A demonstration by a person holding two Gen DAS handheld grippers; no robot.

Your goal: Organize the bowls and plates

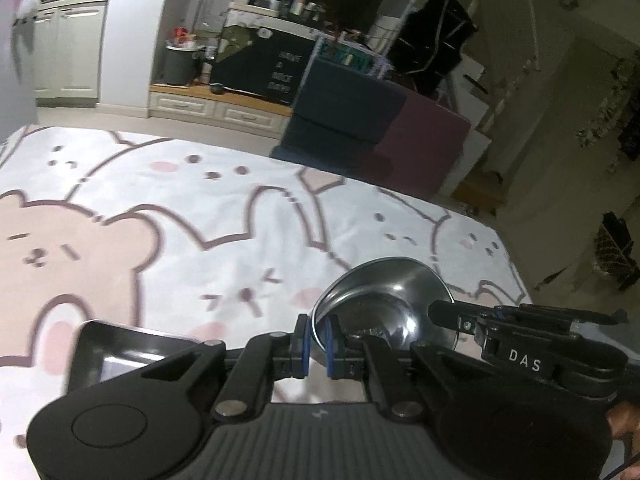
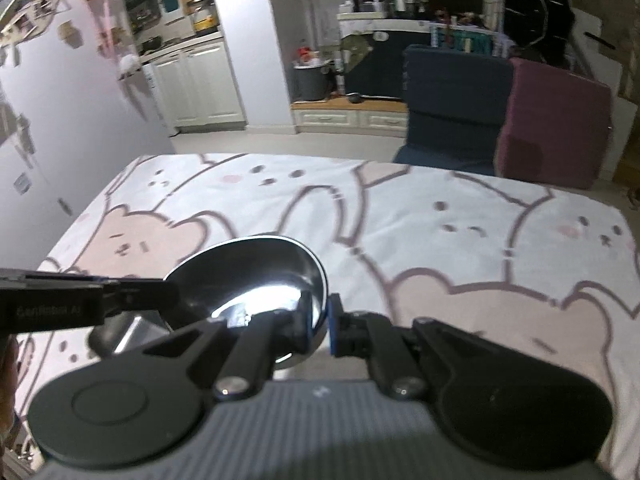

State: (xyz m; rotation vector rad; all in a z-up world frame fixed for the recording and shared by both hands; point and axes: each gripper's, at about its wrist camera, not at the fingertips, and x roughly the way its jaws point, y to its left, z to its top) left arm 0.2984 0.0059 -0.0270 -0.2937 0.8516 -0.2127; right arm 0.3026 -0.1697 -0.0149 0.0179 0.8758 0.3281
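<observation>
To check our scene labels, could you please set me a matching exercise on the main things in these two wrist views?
Things:
1. steel bowl
2. dark rectangular tray
3. tablecloth
4. maroon cushion

States or places:
A. lies on the table, close to the left gripper
B. stands on the floor beyond the table's far edge
C. clamped at its rim by the left gripper and the right gripper
D. printed with cartoon bears and rabbits

Pairs: 1-C, 2-A, 3-D, 4-B

Dim room, motion-blurred tablecloth (image 1: pixel 200 208), fisheye-bent edges, bright glare inside the bowl (image 2: pixel 260 292).
</observation>
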